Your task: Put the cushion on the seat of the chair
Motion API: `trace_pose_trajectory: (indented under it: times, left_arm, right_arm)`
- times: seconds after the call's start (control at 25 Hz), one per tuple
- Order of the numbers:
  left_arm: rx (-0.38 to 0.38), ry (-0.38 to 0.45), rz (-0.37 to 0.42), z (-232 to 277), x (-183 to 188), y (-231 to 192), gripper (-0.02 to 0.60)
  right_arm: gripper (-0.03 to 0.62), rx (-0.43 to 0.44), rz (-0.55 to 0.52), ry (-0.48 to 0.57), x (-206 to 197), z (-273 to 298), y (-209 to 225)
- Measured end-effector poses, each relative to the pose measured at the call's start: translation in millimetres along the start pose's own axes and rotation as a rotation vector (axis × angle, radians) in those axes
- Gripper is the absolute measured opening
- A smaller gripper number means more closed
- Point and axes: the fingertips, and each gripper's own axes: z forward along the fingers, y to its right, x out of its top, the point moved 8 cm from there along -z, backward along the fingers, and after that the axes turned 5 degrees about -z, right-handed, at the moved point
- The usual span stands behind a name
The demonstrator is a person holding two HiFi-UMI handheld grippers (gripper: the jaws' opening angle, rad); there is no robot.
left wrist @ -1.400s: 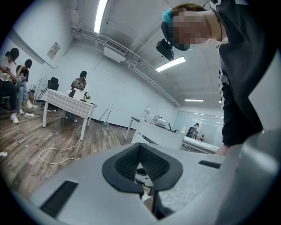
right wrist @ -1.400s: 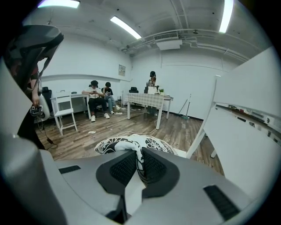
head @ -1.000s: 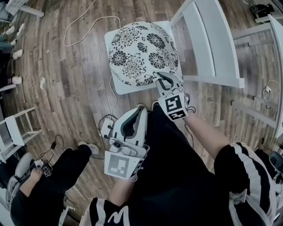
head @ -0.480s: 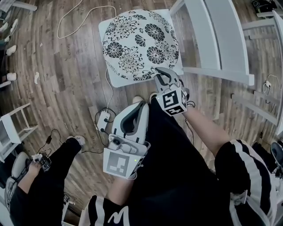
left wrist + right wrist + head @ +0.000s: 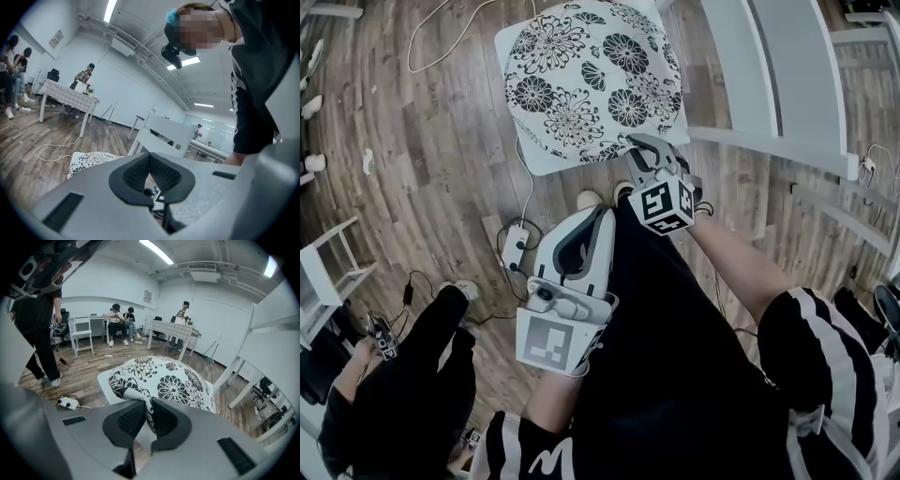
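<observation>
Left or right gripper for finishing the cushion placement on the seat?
Right. The right gripper is shut on the near edge of the cushion, over the chair seat. The left gripper sits by the person's leg, jaws together, empty.

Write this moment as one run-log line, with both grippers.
right gripper: shut on floral cushion edge | cushion: lying on white chair seat | left gripper: shut, empty

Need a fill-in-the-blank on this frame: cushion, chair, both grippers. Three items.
1. The right gripper is shut on the edge of the ____.
2. The cushion lies over the chair's white ____.
3. The left gripper holds ____.
Missing words: cushion; seat; nothing.
</observation>
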Motion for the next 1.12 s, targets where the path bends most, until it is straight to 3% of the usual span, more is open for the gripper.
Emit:
trace_pose_trajectory:
  times: [1.12]
  left_arm:
    - [-0.014, -0.016, -0.054, 23, -13, -30, 0.003]
  right_arm:
    - [0.034, 0.065, -0.040, -0.138, -30, 44, -10]
